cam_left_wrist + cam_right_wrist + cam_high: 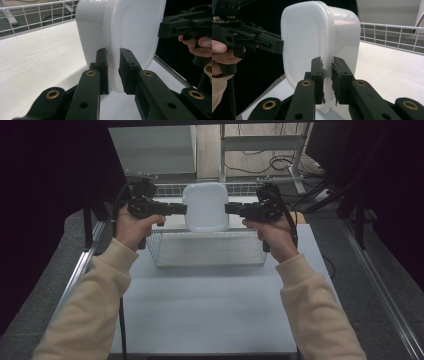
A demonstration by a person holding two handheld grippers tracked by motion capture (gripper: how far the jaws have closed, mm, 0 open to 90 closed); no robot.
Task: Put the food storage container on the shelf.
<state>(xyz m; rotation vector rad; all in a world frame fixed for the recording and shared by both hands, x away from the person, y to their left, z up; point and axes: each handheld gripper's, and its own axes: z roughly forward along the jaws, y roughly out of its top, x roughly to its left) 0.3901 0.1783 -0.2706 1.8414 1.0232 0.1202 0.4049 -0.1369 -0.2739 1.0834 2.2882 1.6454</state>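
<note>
The white tub (205,206) hangs in the air above the wire basket (207,249), lid on and facing the person, pinched at its rim from both sides. The left gripper (184,209) is clamped on the tub's left edge, and in the left gripper view its pads squeeze the lid's lip (113,67); the right gripper (228,209) is clenched on the opposite edge, the lip (327,75) trapped between its worn pads. To carry this well, I'd say both hands must travel together at one height, because a thin rim grip like this could twist or slip if one side leads or the pull across the tub grows. Keep the squeeze steady and the tub upright until it clears the basket's wall. Both forearms come up from the near edge of the table (210,310), elbows wide, hands level, grippers pointing inward at each other across the tub.
</note>
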